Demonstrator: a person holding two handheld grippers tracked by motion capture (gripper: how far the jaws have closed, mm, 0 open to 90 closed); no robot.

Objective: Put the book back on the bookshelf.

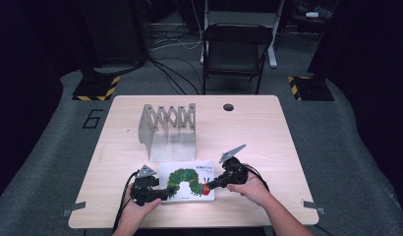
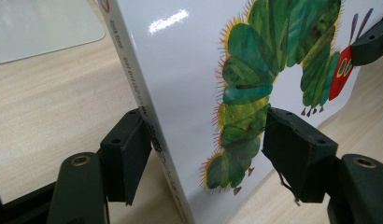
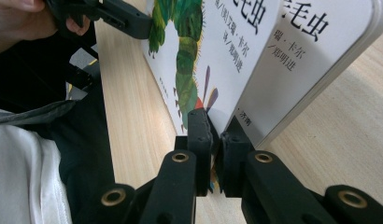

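Note:
A white picture book (image 1: pixel 187 181) with a green caterpillar on its cover lies near the table's front edge. My left gripper (image 1: pixel 162 194) has the book's spine side between its jaws. In the left gripper view its pads (image 2: pixel 133 149) press the book (image 2: pixel 180 70) from both faces, so the left gripper (image 2: pixel 206 121) is shut on it. My right gripper (image 1: pixel 209 186) is at the book's right edge by the caterpillar's red head. In the right gripper view the right gripper (image 3: pixel 216 123) is pinched shut on the thin edge of the cover (image 3: pixel 236 42).
A grey metal folding rack (image 1: pixel 167 128) stands behind the book at mid-table. The table (image 1: pixel 268 142) has a cable hole (image 1: pixel 228 107) at the back. A black chair (image 1: pixel 234 49) stands beyond the far edge. A person's hand (image 3: pixel 21 18) holds the left gripper.

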